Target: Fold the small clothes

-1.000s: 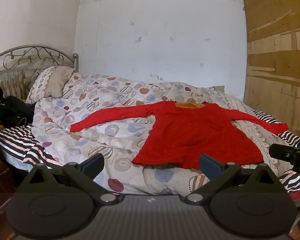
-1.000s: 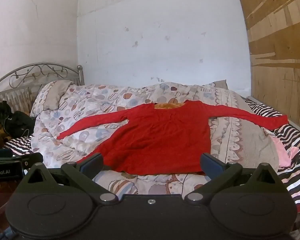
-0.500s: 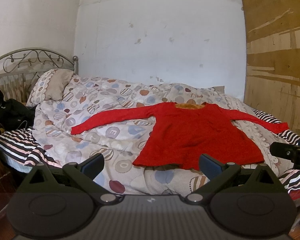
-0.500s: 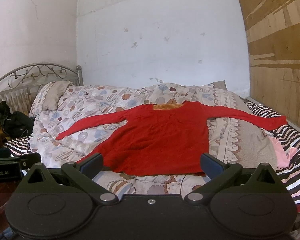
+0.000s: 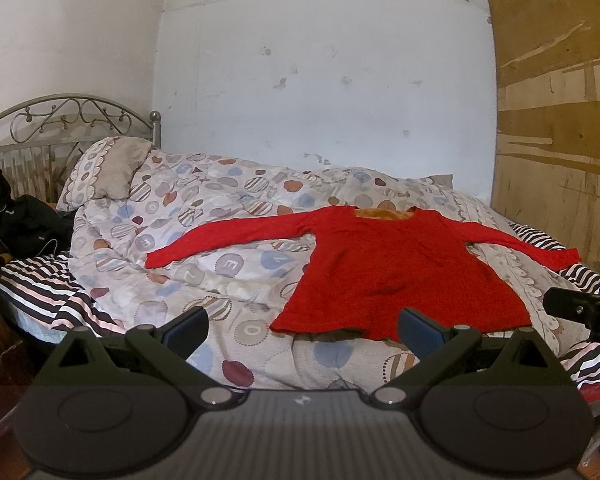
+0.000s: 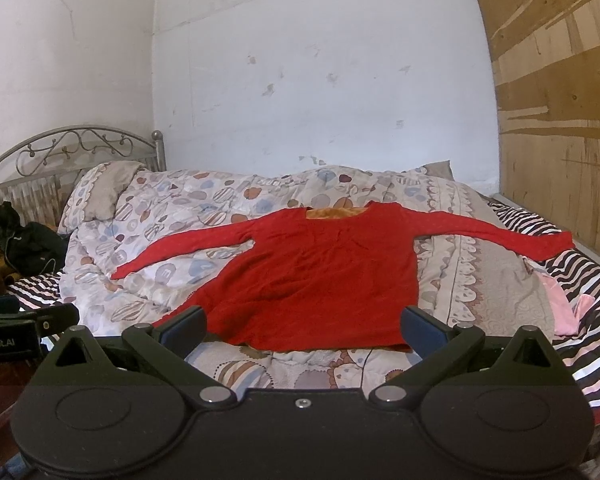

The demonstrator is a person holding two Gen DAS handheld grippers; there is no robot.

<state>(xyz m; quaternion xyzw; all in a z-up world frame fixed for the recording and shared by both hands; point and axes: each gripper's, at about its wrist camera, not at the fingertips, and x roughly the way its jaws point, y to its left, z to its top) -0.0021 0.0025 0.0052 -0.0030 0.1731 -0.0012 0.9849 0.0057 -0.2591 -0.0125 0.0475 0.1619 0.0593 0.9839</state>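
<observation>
The left gripper is wide open and holds nothing. The right gripper is wide open too, and its fingers touch nothing. Both hang in the air at the near edge of the bed.

The red shirt lies flat on the dotted quilt, just ahead of both grippers. Its two long sleeves are spread out to the sides. From the left gripper the shirt sits ahead and a bit to the right. From the right gripper the shirt is straight ahead, with its bottom edge between the two fingers.

A pillow leans on the metal bed frame, far ahead to the left. A black jacket lies to the left on the striped sheet. A pink cloth lies to the right of the right gripper. A wood board stands on the right side. Nothing sits between the grippers and the shirt.

Since a second ago almost nothing has changed. The grippers are open as wide as before, and the shirt has not moved.
</observation>
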